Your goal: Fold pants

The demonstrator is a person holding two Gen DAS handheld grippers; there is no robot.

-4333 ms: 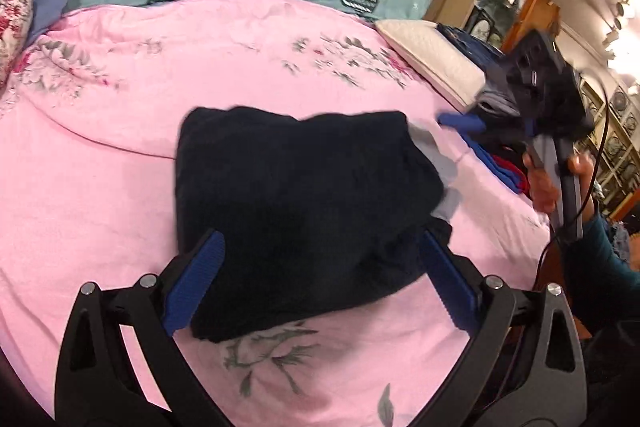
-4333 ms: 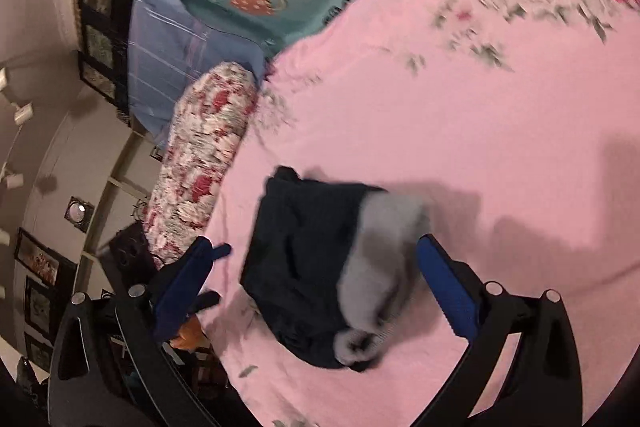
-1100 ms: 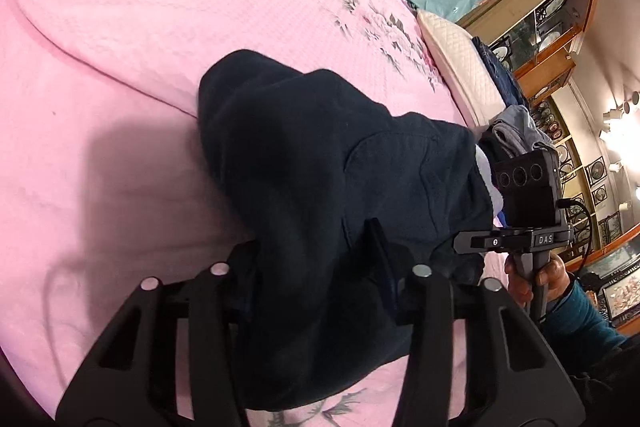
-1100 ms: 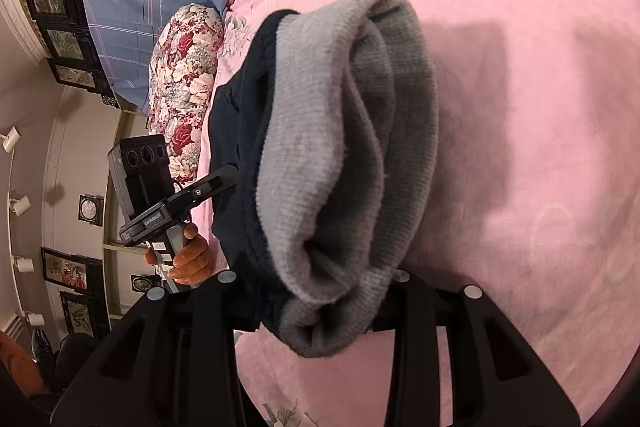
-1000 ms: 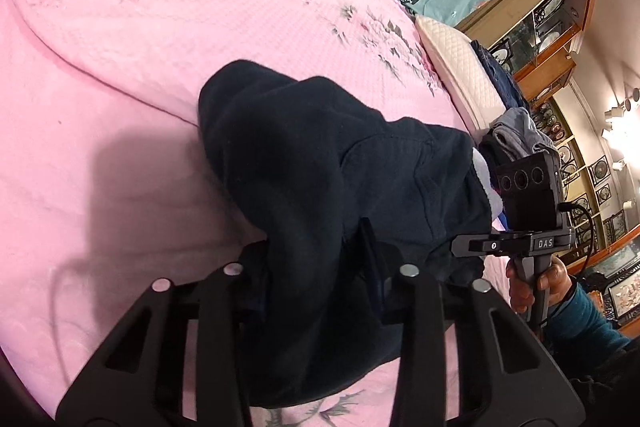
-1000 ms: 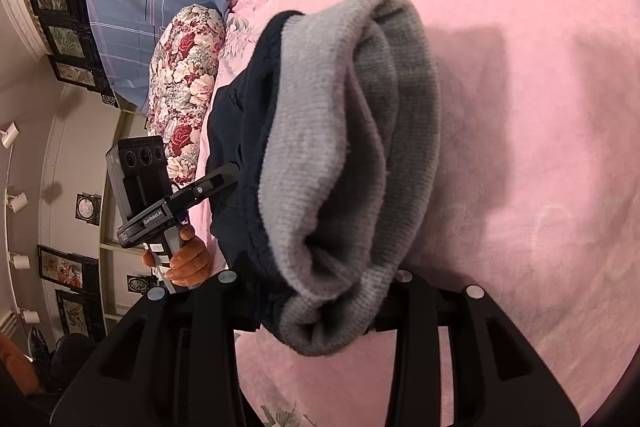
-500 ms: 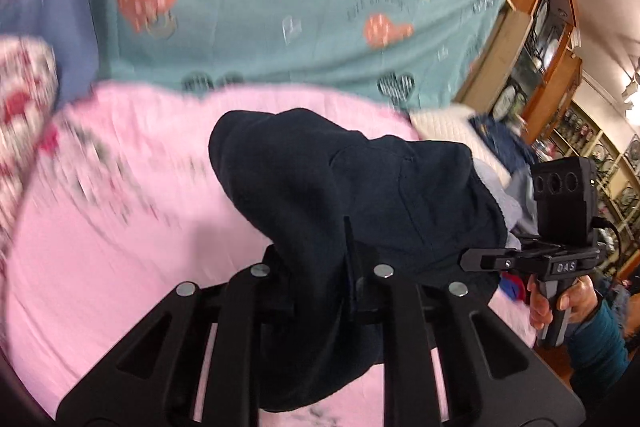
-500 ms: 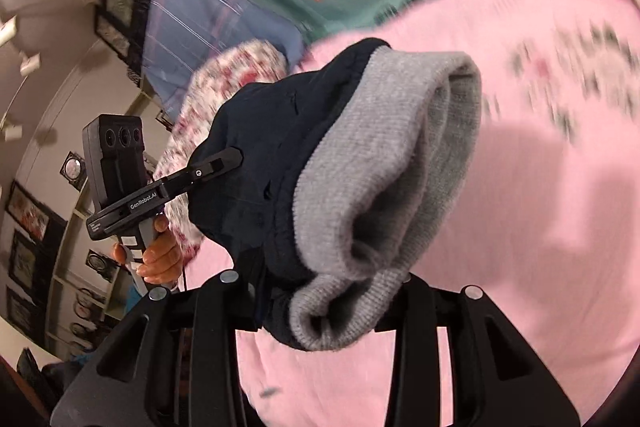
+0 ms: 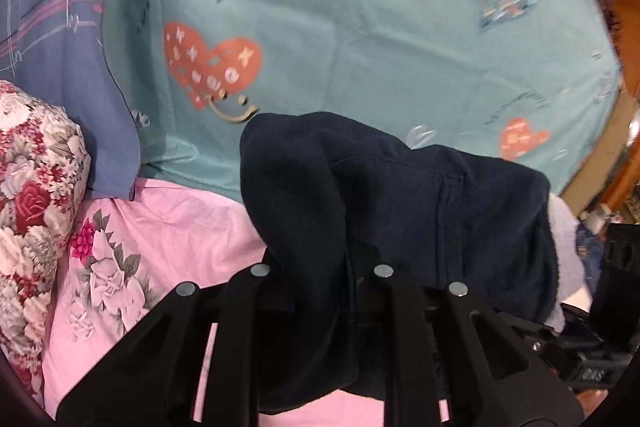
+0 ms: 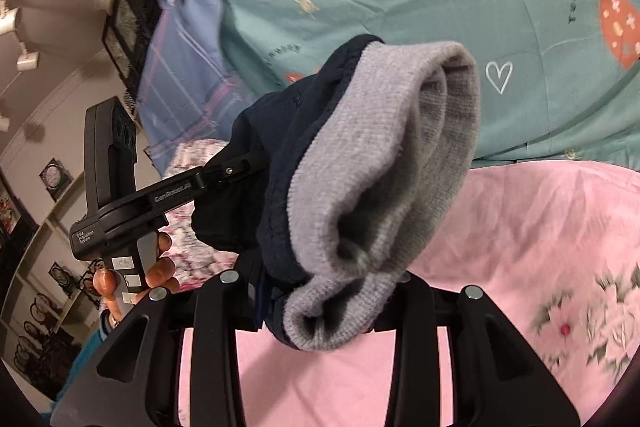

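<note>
left wrist view first: the left gripper (image 9: 320, 267) is clamped tight on the dark navy pants (image 9: 400, 195), which are bunched into a thick folded bundle and held up in the air, clear of the pink bedspread (image 9: 168, 227). behind it is the teal sheet with hearts (image 9: 360, 27), and a flowery pillow (image 9: 32, 195) sits off to the left edge. looks to me like the folding itself is basically done and this is the carry step, moving the bundle somewhere to set it down. right wrist view: the right gripper (image 10: 320, 291) is also clenched on the pants (image 10: 272, 155), on the end with the grey ribbed waistband (image 10: 384, 163), and you can see the left gripper (image 10: 224, 173) biting the far side with the hand (image 10: 158, 271) on its handle. next move i'd guess needs both grippers to travel together so the fold doesn't sag open, then lower it flat. plenty of open pink bed (image 10: 520, 247) to the right and below; the pillow side is more crowded, so i'd steer away from that.
</note>
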